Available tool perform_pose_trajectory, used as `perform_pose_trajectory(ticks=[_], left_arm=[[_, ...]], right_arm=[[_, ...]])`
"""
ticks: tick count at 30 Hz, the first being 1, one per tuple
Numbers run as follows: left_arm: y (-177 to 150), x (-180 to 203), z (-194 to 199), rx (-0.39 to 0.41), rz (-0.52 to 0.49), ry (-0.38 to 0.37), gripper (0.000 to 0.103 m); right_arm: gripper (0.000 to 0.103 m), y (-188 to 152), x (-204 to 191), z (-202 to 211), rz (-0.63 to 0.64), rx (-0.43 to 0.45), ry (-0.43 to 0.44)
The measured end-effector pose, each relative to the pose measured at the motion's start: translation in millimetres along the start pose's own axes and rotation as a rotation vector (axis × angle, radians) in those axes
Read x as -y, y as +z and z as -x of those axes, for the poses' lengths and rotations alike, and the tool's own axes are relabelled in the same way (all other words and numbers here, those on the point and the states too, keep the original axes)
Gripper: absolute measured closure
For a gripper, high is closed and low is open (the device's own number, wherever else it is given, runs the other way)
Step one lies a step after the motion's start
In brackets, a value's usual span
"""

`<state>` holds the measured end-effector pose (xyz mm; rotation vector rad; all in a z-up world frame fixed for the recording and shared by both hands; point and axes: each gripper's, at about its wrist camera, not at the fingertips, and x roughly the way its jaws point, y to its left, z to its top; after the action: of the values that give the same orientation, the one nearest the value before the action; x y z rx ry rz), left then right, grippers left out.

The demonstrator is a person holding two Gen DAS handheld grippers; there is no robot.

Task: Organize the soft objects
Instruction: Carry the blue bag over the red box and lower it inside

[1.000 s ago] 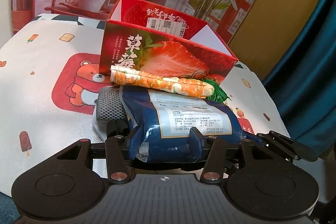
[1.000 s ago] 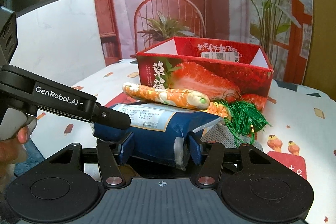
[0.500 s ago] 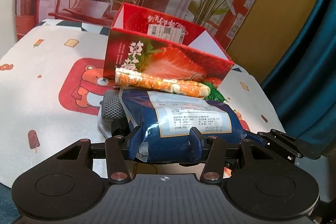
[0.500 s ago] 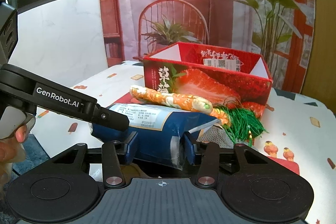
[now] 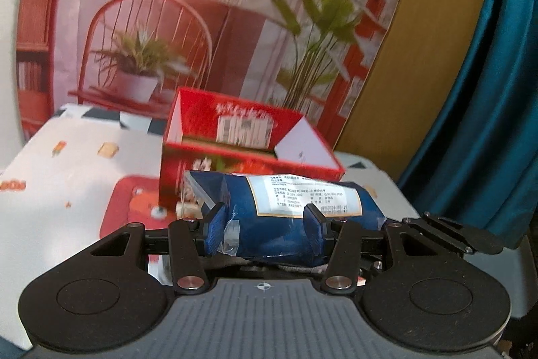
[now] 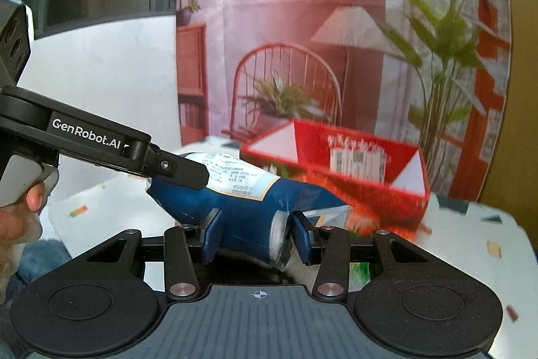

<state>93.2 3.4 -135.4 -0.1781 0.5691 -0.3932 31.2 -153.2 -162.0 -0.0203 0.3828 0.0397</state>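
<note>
Together both grippers' fingers [image 5: 217, 226] [image 6: 210, 232] pinch the blue packet [image 5: 285, 217].

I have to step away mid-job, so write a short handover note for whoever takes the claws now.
Left claw: shut on the blue pack, gripping its middle.
Right claw: its jaws have just been closing; shut on the same pack's crimped end.
The pack is held in the air between both claws, in front of the red strawberry box, which stands open on the table.
Done: pack picked up.
Left: probably carry it over the box, lower it in, release. The other soft things are out of view.
</note>
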Motion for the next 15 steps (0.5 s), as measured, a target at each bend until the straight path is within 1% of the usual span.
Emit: perform_pose_trajectory(ticks=[4, 8, 11, 13, 15], left_arm=[[22, 5, 1, 0.028, -0.022, -0.017, 0.051], [47, 3, -10, 0.040, -0.001, -0.037, 0.051], [68, 2, -23, 0.055, -0.016, -0.052, 0.051], [82, 1, -35, 0.053, -0.016, -0.061, 0.051], [95, -1, -47, 0.047, -0.006, -0.070, 0.051]], right_arm=[[0.061, 25, 8, 0, 0.031, 0.044, -0.005], [0.061, 51, 24, -11, 0.031, 0.061, 0.007], [0.061, 70, 37, -24, 0.056, 0.075, 0.008], [0.061, 82, 45, -32, 0.080, 0.087, 0.002], [0.061, 94, 56, -44, 0.076, 0.089, 0.003]])
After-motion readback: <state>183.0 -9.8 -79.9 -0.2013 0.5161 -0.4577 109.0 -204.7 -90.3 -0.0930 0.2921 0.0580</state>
